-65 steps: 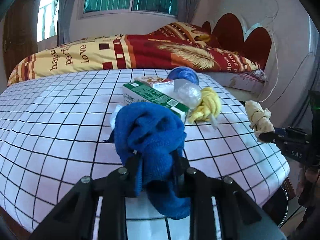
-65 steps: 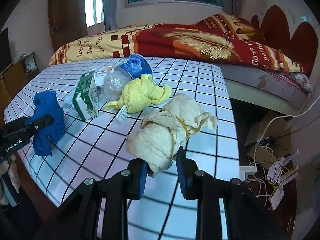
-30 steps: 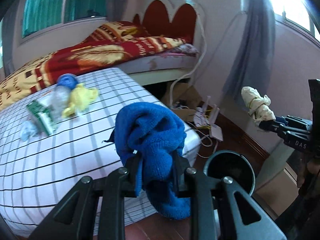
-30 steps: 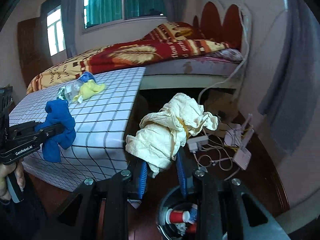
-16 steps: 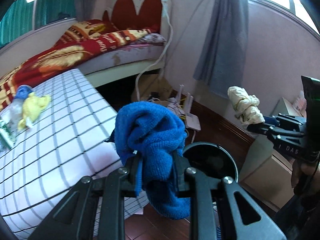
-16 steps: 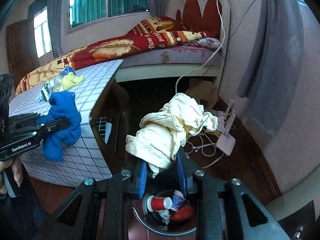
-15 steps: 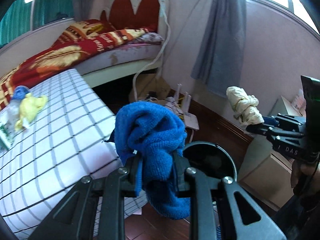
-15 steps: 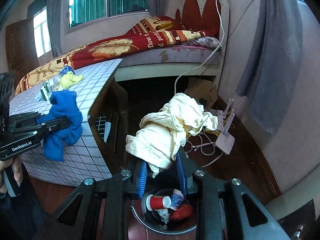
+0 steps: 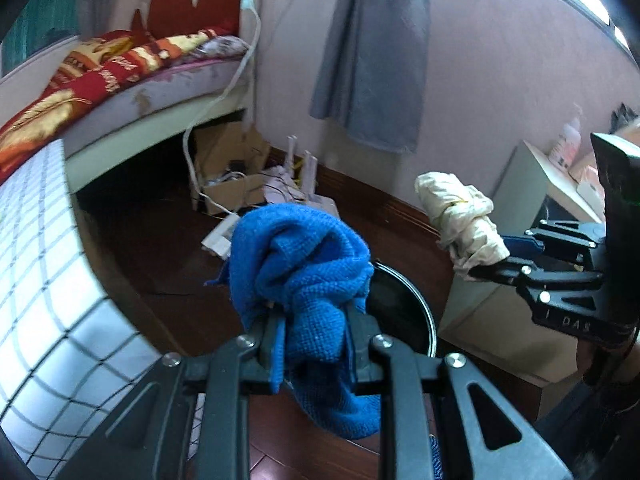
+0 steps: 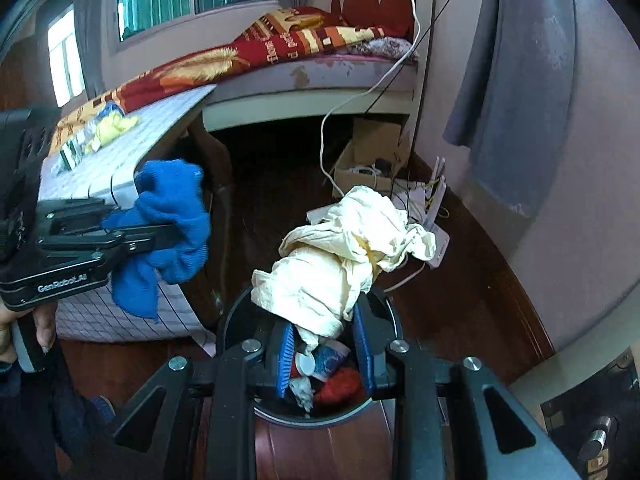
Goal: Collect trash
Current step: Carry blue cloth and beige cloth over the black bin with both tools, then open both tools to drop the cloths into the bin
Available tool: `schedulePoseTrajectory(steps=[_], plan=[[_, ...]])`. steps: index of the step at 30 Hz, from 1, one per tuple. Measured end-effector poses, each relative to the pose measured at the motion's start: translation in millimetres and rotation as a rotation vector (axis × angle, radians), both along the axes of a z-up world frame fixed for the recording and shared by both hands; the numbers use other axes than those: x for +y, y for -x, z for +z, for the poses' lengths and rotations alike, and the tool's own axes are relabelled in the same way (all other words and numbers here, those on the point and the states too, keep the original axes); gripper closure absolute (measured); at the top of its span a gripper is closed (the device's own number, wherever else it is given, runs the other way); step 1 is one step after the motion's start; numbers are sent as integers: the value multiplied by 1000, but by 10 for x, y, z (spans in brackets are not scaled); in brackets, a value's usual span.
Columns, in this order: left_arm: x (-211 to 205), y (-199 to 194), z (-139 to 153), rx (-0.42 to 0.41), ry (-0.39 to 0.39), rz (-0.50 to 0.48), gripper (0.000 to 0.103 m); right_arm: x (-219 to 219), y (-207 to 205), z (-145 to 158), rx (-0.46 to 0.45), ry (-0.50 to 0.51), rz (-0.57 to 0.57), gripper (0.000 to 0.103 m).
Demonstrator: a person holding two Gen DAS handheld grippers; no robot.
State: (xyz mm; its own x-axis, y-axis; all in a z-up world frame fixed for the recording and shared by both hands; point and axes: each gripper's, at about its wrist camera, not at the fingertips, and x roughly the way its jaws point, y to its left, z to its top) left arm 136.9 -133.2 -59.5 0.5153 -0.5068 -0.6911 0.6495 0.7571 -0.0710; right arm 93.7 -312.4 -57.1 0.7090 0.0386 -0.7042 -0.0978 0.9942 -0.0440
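Note:
My left gripper is shut on a crumpled blue cloth, held above the near rim of a round black trash bin on the floor. My right gripper is shut on a cream crumpled cloth directly over the same bin, which holds a cup and red and white scraps. The left gripper with the blue cloth shows at the left of the right wrist view. The right gripper with the cream cloth shows at the right of the left wrist view.
A checked table stands left of the bin, with a yellow cloth, a bottle and a carton on it. Behind are a bed, a cardboard box, routers and cables, a grey curtain and a white cabinet.
Both grippers have swung from over the table to the floor beside it and come in over the trash bin. Each still holds its cloth.

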Motion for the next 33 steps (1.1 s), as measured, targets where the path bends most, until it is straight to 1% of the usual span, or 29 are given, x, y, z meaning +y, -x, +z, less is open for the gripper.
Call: schedulePoseTrajectory(steps=[5,10,13,17,19,20,21,22,23,24,25,26,27,29,31,33], plan=[[-184,-71,-210,40,-31,-36,79,-14,-65,-210,50,8,21,74],[-255,-160,-434,97,-59,-53,79,6,-176,-426,104,5,57,74],[-288,-192,-508,129,-40,-83,78,45,-273,-541,139,7,86,74],[-343,-228,-605,162,-52,-98,78,105,-373,-683,188,31,124,74],[-354,-279,-646,179,-56,-92,76,124,-420,-741,205,43,139,74],[-362,-297,-674,188,-57,-91,72,130,-458,-781,218,44,147,73],[-375,-327,-709,197,-67,-84,57,127,-485,-820,233,43,152,69],[-392,-361,-752,203,-96,-63,44,120,-529,-900,261,63,145,45],[-389,-373,-775,189,-125,-33,22,102,-558,-979,280,102,117,14],[-366,-370,-774,159,-140,-4,11,69,-577,-1049,293,135,89,10],[-338,-361,-765,132,-155,23,7,24,-592,-1102,313,135,80,10],[-314,-360,-763,120,-168,44,0,-22,-605,-1143,336,139,60,10],[-281,-360,-766,114,-184,72,0,-69,-618,-1174,354,146,37,9],[-226,-382,-785,109,-185,91,0,-142,-621,-1206,375,142,6,0],[-179,-375,-774,104,-190,107,0,-188,-640,-1219,391,145,-30,0],[-147,-374,-750,98,-188,118,0,-194,-639,-1204,381,146,-34,0]])
